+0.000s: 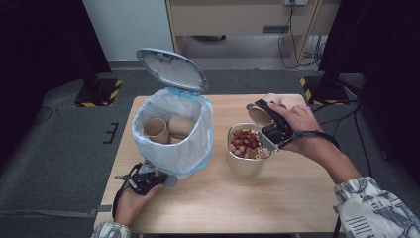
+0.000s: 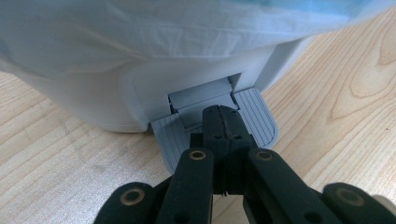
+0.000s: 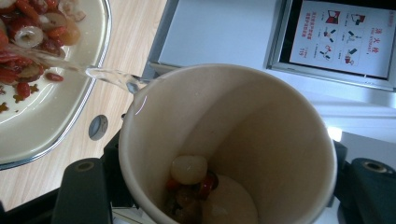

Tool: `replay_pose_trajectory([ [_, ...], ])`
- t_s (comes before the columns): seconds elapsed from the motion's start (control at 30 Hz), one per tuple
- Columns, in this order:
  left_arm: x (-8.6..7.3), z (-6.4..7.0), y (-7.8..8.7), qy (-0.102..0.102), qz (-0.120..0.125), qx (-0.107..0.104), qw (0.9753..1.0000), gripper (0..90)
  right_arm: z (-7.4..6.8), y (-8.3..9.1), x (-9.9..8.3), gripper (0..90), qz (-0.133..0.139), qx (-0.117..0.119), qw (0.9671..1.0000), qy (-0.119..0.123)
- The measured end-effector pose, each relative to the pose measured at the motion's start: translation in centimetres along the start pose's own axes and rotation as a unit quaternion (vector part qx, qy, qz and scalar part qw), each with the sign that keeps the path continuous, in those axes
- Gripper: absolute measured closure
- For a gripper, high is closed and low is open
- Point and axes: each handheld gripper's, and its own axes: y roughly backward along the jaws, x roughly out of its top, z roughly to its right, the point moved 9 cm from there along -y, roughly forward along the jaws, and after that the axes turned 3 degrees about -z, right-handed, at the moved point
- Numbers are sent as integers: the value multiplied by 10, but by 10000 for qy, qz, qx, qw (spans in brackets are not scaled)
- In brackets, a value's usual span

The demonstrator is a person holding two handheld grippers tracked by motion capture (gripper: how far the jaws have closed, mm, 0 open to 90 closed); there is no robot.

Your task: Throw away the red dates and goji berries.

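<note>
Left gripper (image 2: 219, 116) clenched, tips pressing bin pedal (image 2: 252, 116) at table's near left; lid (image 1: 171, 68) up. Right gripper (image 1: 267, 119) clamps paper cup (image 3: 229, 140), tilted over bowl (image 1: 245, 166), liquid streaming from cup rim into bowl.

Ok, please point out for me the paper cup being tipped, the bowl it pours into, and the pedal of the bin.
paper cup (image 3: 261, 121), right gripper view, on its inner wall.
bowl (image 1: 243, 166), high view, on its outer front wall.
pedal (image 2: 259, 119), left gripper view, on its ribbed right part.
</note>
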Motion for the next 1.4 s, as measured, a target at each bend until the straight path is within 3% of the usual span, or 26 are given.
replay_pose_trajectory([
  [0.37,0,0,0,-4,0,-6,10000,899,3,1,6,310,-75,-65,9991,403],
  [0.97,0,0,0,0,3,-9,10000,899,3,-3,5,310,-152,-104,9995,271],
  [1.0,0,0,0,2,4,-11,10000,899,-1,-4,9,309,-117,-54,9993,352],
  [1.1,0,0,0,-5,1,-8,10000,900,-21,-6,24,310,-42,206,9953,946],
  [1.13,0,0,0,-7,3,-7,10000,899,-20,-8,23,310,-70,173,9951,973],
  [1.2,0,0,0,-6,2,-8,10000,899,-9,-8,14,310,-225,-40,9972,711],
  [1.23,0,0,0,-3,4,-14,10000,899,-6,-8,13,310,-255,-109,9969,740],
  [1.33,0,0,0,-3,4,-19,10000,899,-23,-10,21,310,-185,206,9915,1274],
  [1.4,0,0,0,-6,0,-12,10000,899,-17,-11,16,310,-284,48,9939,1062],
])
